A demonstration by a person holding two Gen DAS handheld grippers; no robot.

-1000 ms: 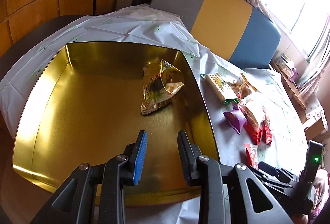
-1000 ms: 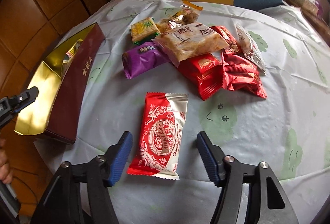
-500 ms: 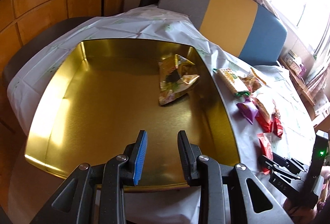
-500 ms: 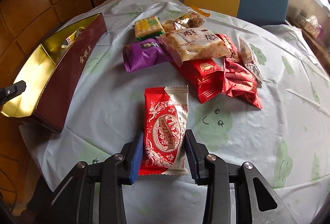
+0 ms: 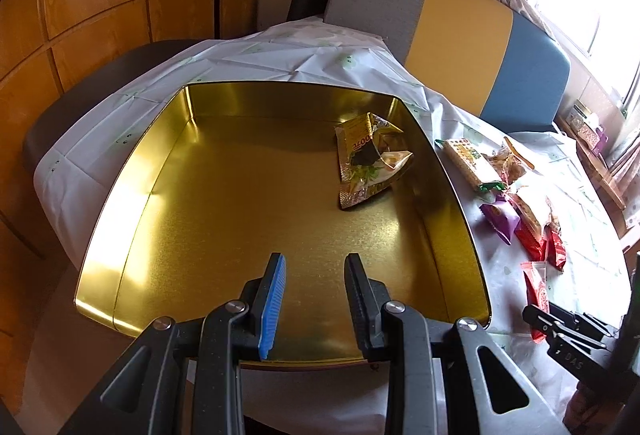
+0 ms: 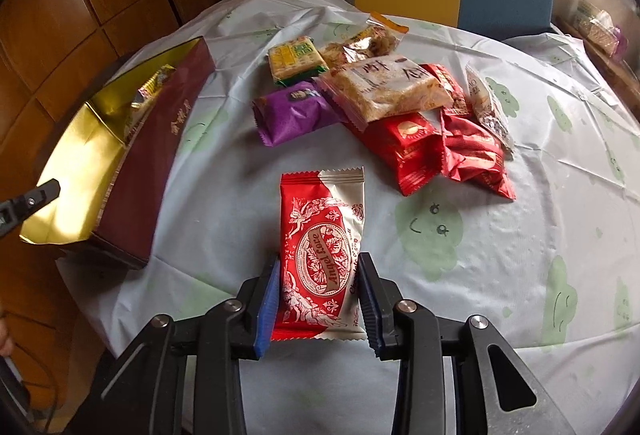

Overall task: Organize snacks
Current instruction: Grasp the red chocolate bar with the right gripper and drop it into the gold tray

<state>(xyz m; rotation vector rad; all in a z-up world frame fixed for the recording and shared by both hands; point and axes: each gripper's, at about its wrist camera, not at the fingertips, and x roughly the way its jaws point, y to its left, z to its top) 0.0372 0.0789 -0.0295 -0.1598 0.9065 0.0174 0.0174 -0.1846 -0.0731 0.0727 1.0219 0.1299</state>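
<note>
Barely started, I'd say: only one yellow snack pkt (image 5: pixel 370 159) sits in the gold tin (image 5: pixel 132 171), near its far right wall. My right gripper (image 6: pixel 319 299) has just been closing on the red-and-silver wafer pkt (image 6: pixel 320 255), pads now pinching its sides, pkt on the tablecloth (image 6: pixel 500 255). Left gripper (image 5: pixel 314 299) hangs over the tin, jaws narrow, nothing between. Approx. eight more in the snack pile (image 6: pixel 384 103) to go.

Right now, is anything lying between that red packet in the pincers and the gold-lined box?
No. In the right wrist view, only bare tablecloth lies between the red packet, clamped in the right gripper, and the box.
</note>
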